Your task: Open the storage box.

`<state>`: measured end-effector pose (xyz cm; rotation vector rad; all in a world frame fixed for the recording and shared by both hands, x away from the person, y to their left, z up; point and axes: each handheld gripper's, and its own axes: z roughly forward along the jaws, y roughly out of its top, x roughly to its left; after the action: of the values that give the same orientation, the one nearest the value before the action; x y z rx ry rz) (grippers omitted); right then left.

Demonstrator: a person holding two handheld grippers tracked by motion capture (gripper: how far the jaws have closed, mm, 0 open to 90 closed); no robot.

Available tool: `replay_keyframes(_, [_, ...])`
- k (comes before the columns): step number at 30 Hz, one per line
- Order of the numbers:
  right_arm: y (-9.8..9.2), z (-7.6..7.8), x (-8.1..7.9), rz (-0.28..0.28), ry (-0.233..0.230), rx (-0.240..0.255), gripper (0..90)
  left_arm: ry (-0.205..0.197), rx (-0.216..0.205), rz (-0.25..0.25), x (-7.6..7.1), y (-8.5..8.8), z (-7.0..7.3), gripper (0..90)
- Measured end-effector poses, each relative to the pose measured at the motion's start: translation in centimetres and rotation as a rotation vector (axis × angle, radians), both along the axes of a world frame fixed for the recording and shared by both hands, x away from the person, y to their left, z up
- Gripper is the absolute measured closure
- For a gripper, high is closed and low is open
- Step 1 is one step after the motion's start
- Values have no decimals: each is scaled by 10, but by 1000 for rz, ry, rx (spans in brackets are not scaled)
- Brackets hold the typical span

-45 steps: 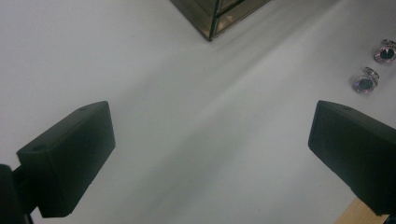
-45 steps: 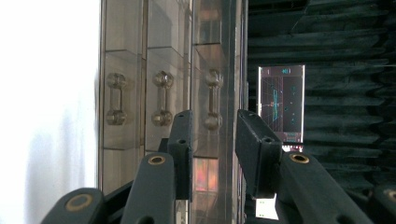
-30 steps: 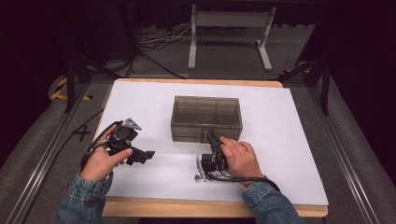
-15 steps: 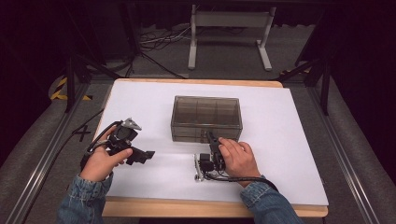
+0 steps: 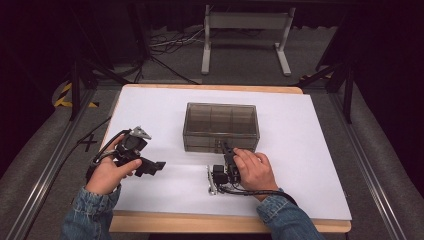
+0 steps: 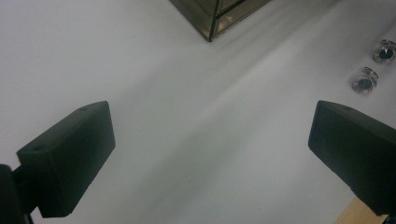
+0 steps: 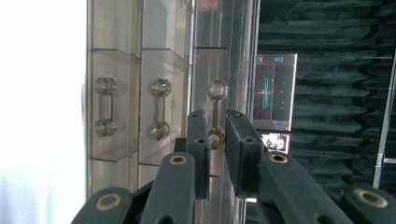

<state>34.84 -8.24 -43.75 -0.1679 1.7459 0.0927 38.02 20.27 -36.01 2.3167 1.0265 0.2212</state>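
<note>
The white surface (image 5: 310, 150) carries a smoky clear drawer box (image 5: 221, 126) at its middle, its front facing the person. In the right gripper view the box front shows three small dumbbell-shaped handles, one per drawer. Two tiny sparkly round pieces (image 6: 373, 67) lie on the surface near the box corner, seen in the left gripper view; what they are is too small to tell.

The right hand-held gripper (image 7: 216, 140) is at the box front, its jaws nearly together around the right-most handle (image 7: 216, 114); whether they actually touch it I cannot tell. The left hand-held gripper (image 5: 159, 165) hovers well to the left with its jaws wide apart and nothing between them.

The likely risk: the box looks light and nothing braces it, so a pull on the handle could drag the whole box forward, or the thin handle could slip from the jaws.
</note>
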Motion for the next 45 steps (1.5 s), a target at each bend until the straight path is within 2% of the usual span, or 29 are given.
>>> replay_keyframes(9, [-1,1,-16,17,4,2,804,-1,0,3,0,0,0,15])
replay_keyframes(12, [-1,2,-22,23,6,23,805,1,1,2,0,0,0,15])
replay_keyframes(14, [0,3,-26,31,5,14,804,1,2,5,0,1,0,15])
replay_keyframes(23, [-2,1,-32,42,14,16,797,-1,-2,4,0,1,1,15])
replay_keyframes(28, [-6,3,-34,51,23,38,751,2,-1,3,0,2,0,15])
replay_keyframes(30, [-9,6,-37,68,40,57,743,2,-2,2,0,2,0,15])
replay_keyframes(38, [-26,17,-42,84,75,129,716,3,0,1,1,-1,-1,15])
replay_keyframes(41, [-32,19,-42,93,74,138,712,6,-2,-1,2,-2,-1,15])
replay_keyframes(45, [-43,22,-44,110,97,157,717,6,-1,-6,3,-3,-1,15])
